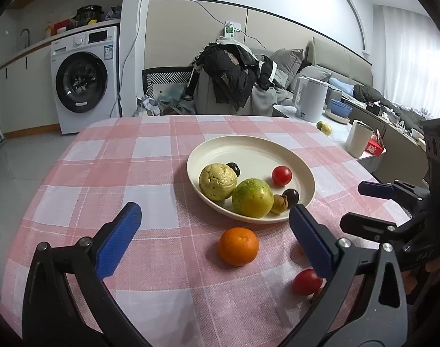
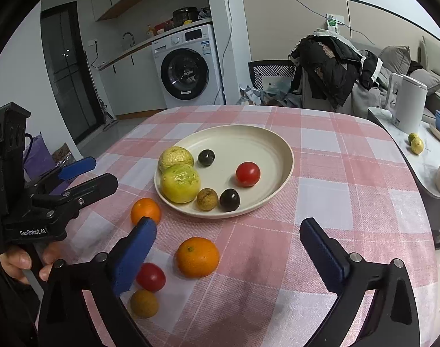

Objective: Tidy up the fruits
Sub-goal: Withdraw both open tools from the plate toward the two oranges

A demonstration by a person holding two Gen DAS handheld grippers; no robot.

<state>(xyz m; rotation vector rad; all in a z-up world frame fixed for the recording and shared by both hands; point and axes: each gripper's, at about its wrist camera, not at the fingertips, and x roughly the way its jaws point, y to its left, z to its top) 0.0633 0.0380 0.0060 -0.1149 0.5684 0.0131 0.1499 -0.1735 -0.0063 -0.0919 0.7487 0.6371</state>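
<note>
A cream plate (image 1: 248,147) (image 2: 248,141) on the pink checked tablecloth holds two yellow-green guavas (image 2: 180,183), a red tomato (image 2: 248,174), two dark plums (image 2: 229,199) and a small brown fruit (image 2: 207,199). In front of it lie two oranges (image 2: 197,257) (image 2: 145,210), a red tomato (image 2: 151,277) and a brown fruit (image 2: 144,303). My left gripper (image 1: 214,225) is open, just short of an orange (image 1: 238,246). My right gripper (image 2: 231,248) is open above the nearer orange. Each gripper shows in the other's view: the left (image 2: 84,176) and the right (image 1: 364,202).
A side table at the right holds a white kettle (image 1: 311,98), a cup (image 1: 358,138), a blue bowl and two small fruits (image 1: 324,127). A chair piled with dark clothes (image 1: 231,72) stands behind the table. A washing machine (image 1: 84,81) is at the back left.
</note>
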